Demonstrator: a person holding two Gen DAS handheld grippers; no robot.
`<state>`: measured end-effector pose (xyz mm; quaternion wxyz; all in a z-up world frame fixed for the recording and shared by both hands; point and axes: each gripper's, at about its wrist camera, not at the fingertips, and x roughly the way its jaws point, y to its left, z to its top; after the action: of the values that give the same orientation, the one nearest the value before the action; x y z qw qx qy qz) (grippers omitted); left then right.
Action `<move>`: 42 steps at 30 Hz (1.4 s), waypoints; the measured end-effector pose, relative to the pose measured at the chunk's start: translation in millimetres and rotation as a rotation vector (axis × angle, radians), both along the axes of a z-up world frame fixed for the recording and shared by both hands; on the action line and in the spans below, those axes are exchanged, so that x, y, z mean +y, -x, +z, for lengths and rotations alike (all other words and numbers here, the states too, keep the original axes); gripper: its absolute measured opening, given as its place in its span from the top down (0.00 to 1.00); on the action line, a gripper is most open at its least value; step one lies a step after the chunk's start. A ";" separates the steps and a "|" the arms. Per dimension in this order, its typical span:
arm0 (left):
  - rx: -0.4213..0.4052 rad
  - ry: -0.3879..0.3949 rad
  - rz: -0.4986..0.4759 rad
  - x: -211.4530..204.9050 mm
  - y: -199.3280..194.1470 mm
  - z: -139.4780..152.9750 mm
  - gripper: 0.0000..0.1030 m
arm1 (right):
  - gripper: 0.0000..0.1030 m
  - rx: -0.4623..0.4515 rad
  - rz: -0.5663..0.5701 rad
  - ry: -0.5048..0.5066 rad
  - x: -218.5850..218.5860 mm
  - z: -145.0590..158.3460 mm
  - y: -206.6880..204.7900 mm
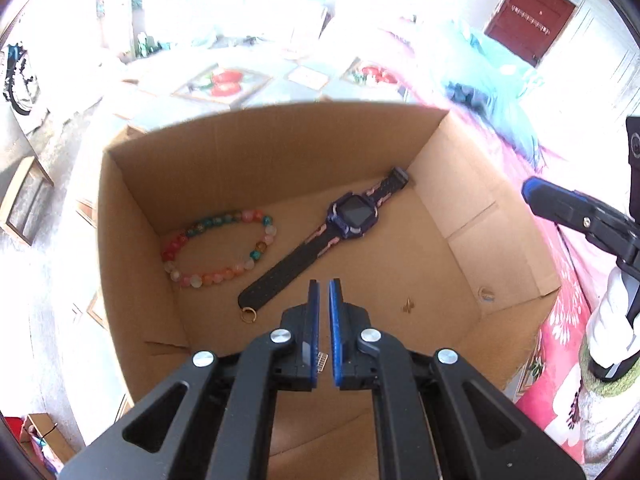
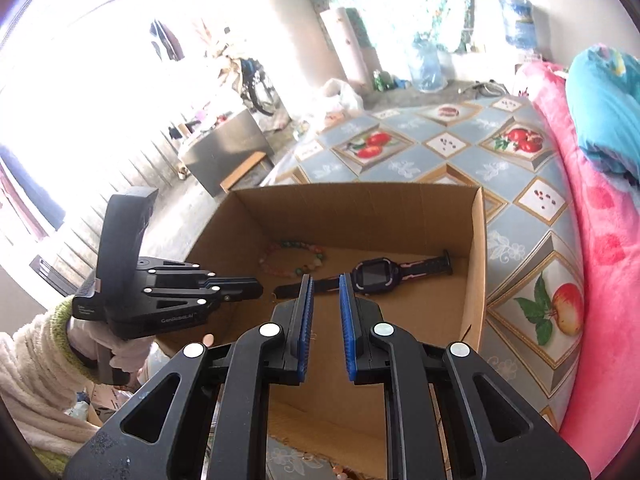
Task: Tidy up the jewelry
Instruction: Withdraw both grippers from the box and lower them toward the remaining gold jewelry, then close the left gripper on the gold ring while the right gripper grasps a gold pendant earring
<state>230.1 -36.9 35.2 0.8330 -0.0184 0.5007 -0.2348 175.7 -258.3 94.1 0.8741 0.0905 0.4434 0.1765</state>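
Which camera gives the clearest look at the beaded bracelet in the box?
The left wrist view: the beaded bracelet lies fully visible on the floor of the cardboard box, its colours distinct. In the right wrist view it is smaller, dimmer and farther off, its bead colours hard to tell.

The only readable lettering is the pale brand mark "GenRobot.AI" printed along the lower edge of the black body of the left gripper (image 2: 256,289), seen from the right wrist view; a small label nearer its rear is too blurred to read.
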 end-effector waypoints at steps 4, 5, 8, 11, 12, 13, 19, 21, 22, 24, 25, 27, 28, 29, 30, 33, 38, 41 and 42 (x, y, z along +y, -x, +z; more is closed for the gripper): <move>-0.276 0.050 0.030 13.4 60.3 35.9 0.76 | 0.86 -0.129 -0.033 -0.065 -5.0 19.2 53.1; -0.328 0.066 0.020 14.9 77.4 42.1 0.73 | 0.86 -0.156 -0.039 -0.073 -4.1 20.9 67.3; -0.441 0.085 -0.022 17.3 127.7 50.6 0.61 | 0.85 -0.218 -0.061 -0.076 0.1 18.6 109.5; -0.483 0.066 -0.073 10.4 168.4 45.8 0.56 | 0.83 -0.221 -0.094 -0.064 8.5 1.7 142.2; -0.468 0.067 -0.086 6.7 178.8 40.6 0.53 | 0.83 -0.203 -0.109 -0.059 11.5 -7.8 150.5; -0.435 0.083 -0.098 1.9 187.2 33.3 0.53 | 0.83 -0.177 -0.123 -0.059 12.8 -19.1 156.7; -0.262 0.046 -0.187 -46.4 207.8 -33.1 0.53 | 0.83 0.027 -0.203 -0.086 16.7 -85.2 170.1; -0.273 -0.018 -0.207 -61.7 203.9 -50.2 0.56 | 0.83 0.063 -0.220 -0.097 14.5 -97.2 171.7; -0.279 -0.038 -0.220 -67.4 200.3 -56.7 0.60 | 0.83 0.076 -0.229 -0.094 13.2 -101.2 171.9; -0.278 -0.073 -0.248 -76.3 194.6 -67.4 0.66 | 0.83 0.087 -0.237 -0.095 10.1 -105.9 170.0; -0.275 -0.080 -0.267 -80.4 191.3 -71.4 0.70 | 0.83 0.090 -0.243 -0.097 8.0 -107.8 169.4; -0.268 -0.095 -0.297 -88.5 183.5 -78.6 0.75 | 0.83 0.097 -0.251 -0.113 3.6 -113.0 167.3; -0.267 -0.103 -0.317 -91.5 179.8 -80.1 0.77 | 0.83 0.102 -0.256 -0.119 3.0 -115.1 170.1; -0.271 -0.118 -0.331 -95.0 178.4 -81.7 0.78 | 0.83 0.105 -0.260 -0.123 1.8 -117.1 171.1; -0.272 -0.131 -0.345 -98.2 176.6 -83.0 0.81 | 0.83 0.110 -0.263 -0.129 1.2 -118.5 171.7; -0.275 -0.138 -0.372 -104.5 172.5 -84.4 0.83 | 0.83 0.122 -0.265 -0.140 -2.0 -124.0 171.1; -0.287 -0.159 -0.402 -112.9 167.7 -83.7 0.90 | 0.83 0.135 -0.275 -0.161 -7.9 -131.0 170.6; -0.302 -0.177 -0.414 -116.7 168.8 -83.7 0.90 | 0.83 0.131 -0.281 -0.167 -11.4 -131.7 170.1; -0.305 -0.181 -0.413 -117.0 169.3 -83.6 0.90 | 0.83 0.129 -0.281 -0.167 -11.8 -131.4 170.9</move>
<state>60.8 -153.8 -48.4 0.8315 0.1939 0.3817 -0.3540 4.7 -270.1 -37.3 0.8494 0.2352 0.4651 0.0826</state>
